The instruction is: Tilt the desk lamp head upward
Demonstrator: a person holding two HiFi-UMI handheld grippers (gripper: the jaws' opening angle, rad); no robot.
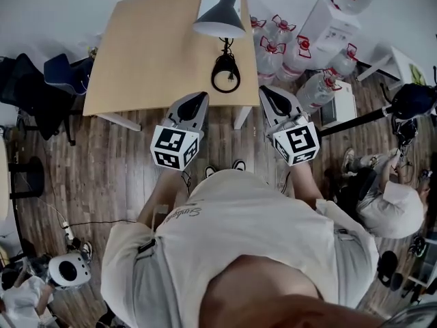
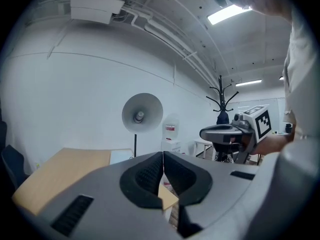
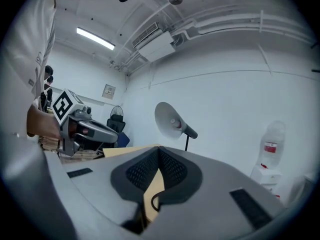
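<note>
Plank flooring point(image 1: 123, 183) is spreading under everything, and one piece of furniture is standing on it: a pale wooden desk point(image 1: 150, 53), ahead of the person. Water bottles point(image 1: 280, 43) are crowding the floor just right of the desk. Desk lamp point(image 1: 223, 46) is standing on the desk's right side, its lamp head point(image 1: 220, 16) sitting toward the far edge with the shade opening facing the near side. Black cord point(image 1: 225, 74) is lying looped at the lamp's foot. Left gripper point(image 1: 196, 100) and right gripper point(image 1: 271, 93) are hovering at the near edge, well apart from the lamp, each with jaws pressed together on nothing. Likely hazard: pushing the shade up without steadying the foot risks sliding or tipping the whole lamp, and the looped cord risks snagging.
</note>
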